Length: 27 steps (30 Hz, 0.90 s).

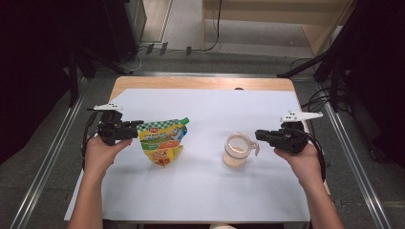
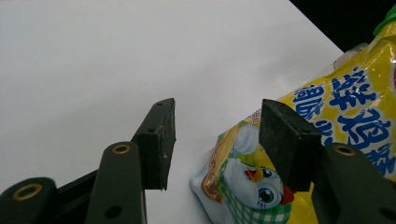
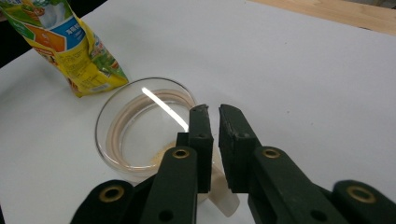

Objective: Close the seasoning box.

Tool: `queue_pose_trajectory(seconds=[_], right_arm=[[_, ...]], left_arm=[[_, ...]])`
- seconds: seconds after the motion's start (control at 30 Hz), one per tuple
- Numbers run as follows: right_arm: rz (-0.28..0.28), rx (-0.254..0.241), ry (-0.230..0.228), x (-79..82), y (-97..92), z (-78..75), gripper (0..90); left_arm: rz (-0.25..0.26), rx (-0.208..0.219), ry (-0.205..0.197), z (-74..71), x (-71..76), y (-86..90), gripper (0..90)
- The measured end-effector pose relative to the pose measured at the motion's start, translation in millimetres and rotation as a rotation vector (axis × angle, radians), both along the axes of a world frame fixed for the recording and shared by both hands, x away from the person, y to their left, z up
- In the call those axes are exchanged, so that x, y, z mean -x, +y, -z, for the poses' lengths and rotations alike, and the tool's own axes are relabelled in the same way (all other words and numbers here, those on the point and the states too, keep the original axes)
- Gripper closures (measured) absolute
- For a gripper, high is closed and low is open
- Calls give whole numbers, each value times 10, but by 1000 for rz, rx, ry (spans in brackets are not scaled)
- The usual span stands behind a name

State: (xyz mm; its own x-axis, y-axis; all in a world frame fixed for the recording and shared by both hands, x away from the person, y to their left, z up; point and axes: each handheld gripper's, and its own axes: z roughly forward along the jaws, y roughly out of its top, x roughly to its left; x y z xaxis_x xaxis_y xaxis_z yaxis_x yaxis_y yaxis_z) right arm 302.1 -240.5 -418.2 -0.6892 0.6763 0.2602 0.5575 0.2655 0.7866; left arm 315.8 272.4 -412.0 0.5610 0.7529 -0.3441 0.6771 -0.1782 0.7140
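Two grippers work here on a white sheet, and I go from the largest thing to the smallest.

1. White sheet [image 1: 205, 191] covers the table; both task things stand on it, well apart.
2. Yellow seasoning pouch [image 1: 162, 140] stands at the left of the sheet, its green cap at the top right corner. The left gripper [image 1: 133, 131] is just beside its left edge. In the left gripper view the jaws are spread wide, and the pouch [image 2: 336, 116] lies partly behind the right jaw, not between the two.
3. Glass cup [image 1: 236, 150] stands right of the centre, with a little pale powder inside. The right gripper [image 1: 258, 135] is at its handle [image 1: 256, 147]. In the right gripper view the jaws are nearly pressed together, with the handle [image 3: 224, 198] below them; whether they pinch it, I cannot tell.
4. To do this step well, I think the left gripper should move so that the pouch edge enters between the jaws before closing, high enough that the pouch does not fold.
5. High view gives the spacing of pouch and cup; the gripper views give the jaw gaps and the powder [image 3: 159, 154].
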Motion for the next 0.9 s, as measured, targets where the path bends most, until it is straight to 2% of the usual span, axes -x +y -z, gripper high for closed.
queue_pose_trajectory(seconds=[0.3,0.5,0.57,0.63,0.9], right_arm=[[37,8,13,-60,-122,86,740],[52,3,17,-107,-175,180,608],[64,-9,32,-119,-194,229,579],[71,-17,27,-129,-210,275,548],[108,8,35,-192,-265,497,462]], left_arm=[[1,-4,2,8,-2,-8,467],[0,-3,1,14,-4,-2,465],[-3,-2,2,16,-4,2,464],[-5,-2,3,18,-3,4,463],[-3,-5,12,37,-11,-6,460]])
